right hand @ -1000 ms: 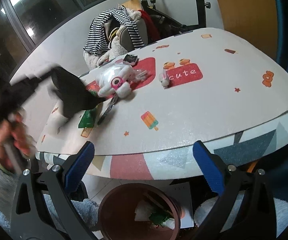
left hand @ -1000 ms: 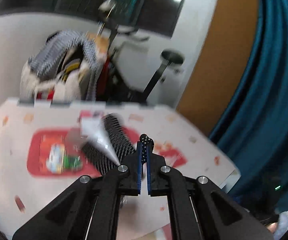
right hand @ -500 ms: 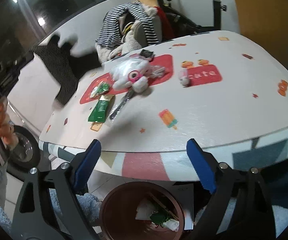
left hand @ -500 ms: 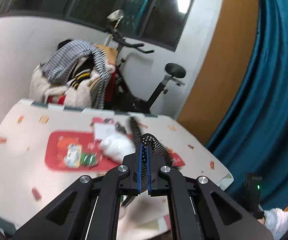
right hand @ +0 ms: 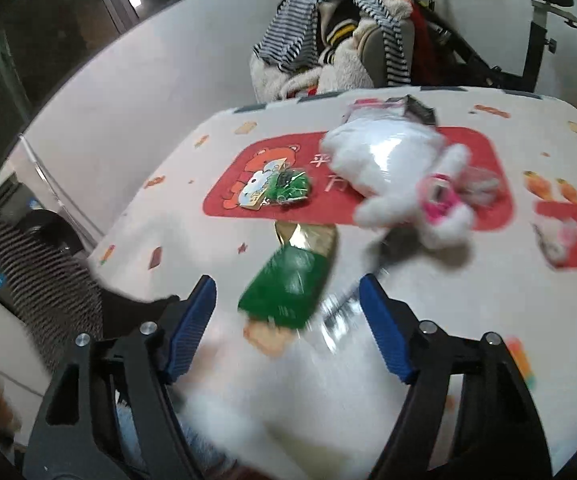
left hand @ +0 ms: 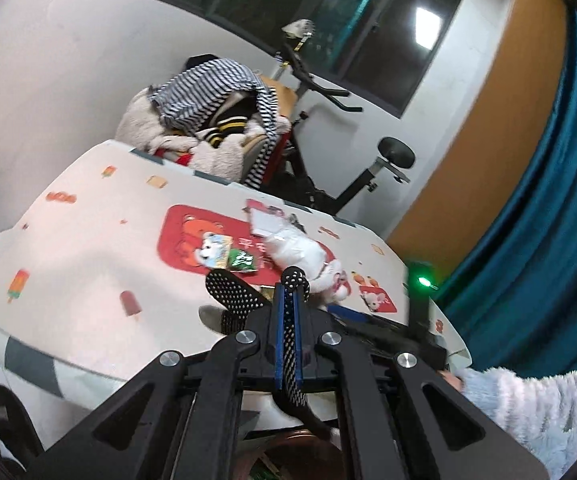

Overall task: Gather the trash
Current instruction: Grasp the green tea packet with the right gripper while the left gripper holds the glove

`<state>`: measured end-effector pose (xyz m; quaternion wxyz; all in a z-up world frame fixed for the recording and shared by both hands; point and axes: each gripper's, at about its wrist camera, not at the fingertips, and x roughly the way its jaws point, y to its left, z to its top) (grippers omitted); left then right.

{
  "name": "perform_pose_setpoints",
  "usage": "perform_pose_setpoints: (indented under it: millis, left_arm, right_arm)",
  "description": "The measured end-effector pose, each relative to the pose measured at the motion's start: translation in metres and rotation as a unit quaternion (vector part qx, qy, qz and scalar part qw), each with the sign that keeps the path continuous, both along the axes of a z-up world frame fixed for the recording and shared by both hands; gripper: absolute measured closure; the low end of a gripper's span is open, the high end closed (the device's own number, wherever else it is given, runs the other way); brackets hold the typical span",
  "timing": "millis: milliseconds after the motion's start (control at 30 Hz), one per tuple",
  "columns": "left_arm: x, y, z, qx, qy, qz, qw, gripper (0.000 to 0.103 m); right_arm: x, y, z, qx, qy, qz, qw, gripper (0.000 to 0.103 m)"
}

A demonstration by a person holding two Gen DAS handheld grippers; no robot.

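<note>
While its jaws are closing, the right gripper [right hand: 286, 300] tilts down over the green wrapper [right hand: 288, 286], pads not touching it. Left gripper [left hand: 288, 300] is clamped on black dotted fabric [left hand: 232, 294] near the table edge [left hand: 88, 364].

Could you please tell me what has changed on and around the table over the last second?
The right gripper has come forward from the table edge over the brown bin to hang above the green foil wrapper, its jaws closing, with nothing pressed yet. The left gripper has swung aside and stays shut on the black dotted mesh bag. The white plush toy and small snack packets lie as before.
</note>
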<state>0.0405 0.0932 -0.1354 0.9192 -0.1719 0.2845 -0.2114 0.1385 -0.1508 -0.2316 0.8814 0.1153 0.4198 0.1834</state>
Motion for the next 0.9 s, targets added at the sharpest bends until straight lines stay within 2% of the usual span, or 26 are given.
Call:
perform_pose_setpoints:
  millis: [133, 200, 233, 333, 367, 433, 467, 533, 633, 733, 800, 833, 900]
  left_arm:
    - [-0.007, 0.01, -0.004, -0.002, 0.005, 0.011, 0.9999, 0.099]
    - [-0.01, 0.012, -0.006, -0.002, 0.008, 0.01, 0.9999, 0.099]
    - [-0.011, 0.012, -0.006, -0.001, 0.008, 0.01, 0.9999, 0.099]
    - [-0.017, 0.009, -0.007, 0.004, 0.005, 0.005, 1.0, 0.099]
    - [-0.018, 0.007, -0.007, 0.004, 0.005, 0.002, 1.0, 0.099]
    - [-0.021, 0.002, -0.008, 0.005, 0.005, -0.006, 1.0, 0.099]
    - [-0.022, -0.001, -0.008, 0.007, 0.005, -0.008, 0.9999, 0.099]
    - [-0.024, -0.008, -0.01, 0.011, 0.007, -0.015, 0.9998, 0.099]
    - [-0.023, -0.016, -0.016, 0.01, 0.016, -0.026, 0.9995, 0.099]
    - [-0.02, -0.022, -0.02, 0.007, 0.024, -0.026, 0.9994, 0.099]
    - [-0.023, -0.023, -0.018, -0.004, 0.022, -0.024, 0.9995, 0.099]
    - [-0.024, -0.024, -0.017, -0.005, 0.02, -0.025, 0.9995, 0.099]
    - [-0.026, -0.025, -0.016, 0.001, 0.017, -0.025, 0.9995, 0.099]
  right_arm:
    - [0.028, 0.026, -0.011, -0.027, 0.03, -0.012, 0.999, 0.029]
    - [0.038, 0.037, -0.016, -0.054, 0.049, -0.008, 0.997, 0.033]
    - [0.04, 0.042, -0.018, -0.069, 0.056, -0.004, 0.996, 0.039]
    - [0.036, 0.038, -0.018, -0.048, 0.059, 0.01, 0.997, 0.071]
    - [0.03, 0.035, -0.013, -0.03, 0.054, 0.017, 0.998, 0.077]
    - [0.013, 0.029, -0.003, -0.012, 0.036, 0.029, 0.999, 0.081]
    - [0.006, 0.026, -0.001, -0.008, 0.03, 0.03, 0.999, 0.097]
    - [-0.005, 0.021, 0.003, 0.0, 0.02, 0.035, 0.999, 0.098]
    - [-0.013, 0.016, 0.001, -0.034, 0.017, 0.023, 0.999, 0.098]
    - [-0.016, 0.01, 0.0, -0.016, 0.022, 0.008, 1.0, 0.098]
    - [-0.016, 0.01, -0.001, 0.002, 0.029, 0.009, 1.0, 0.09]
    - [-0.016, 0.009, 0.0, 0.001, 0.027, 0.012, 1.0, 0.082]
    - [-0.014, 0.016, -0.002, -0.017, 0.022, 0.023, 0.999, 0.08]
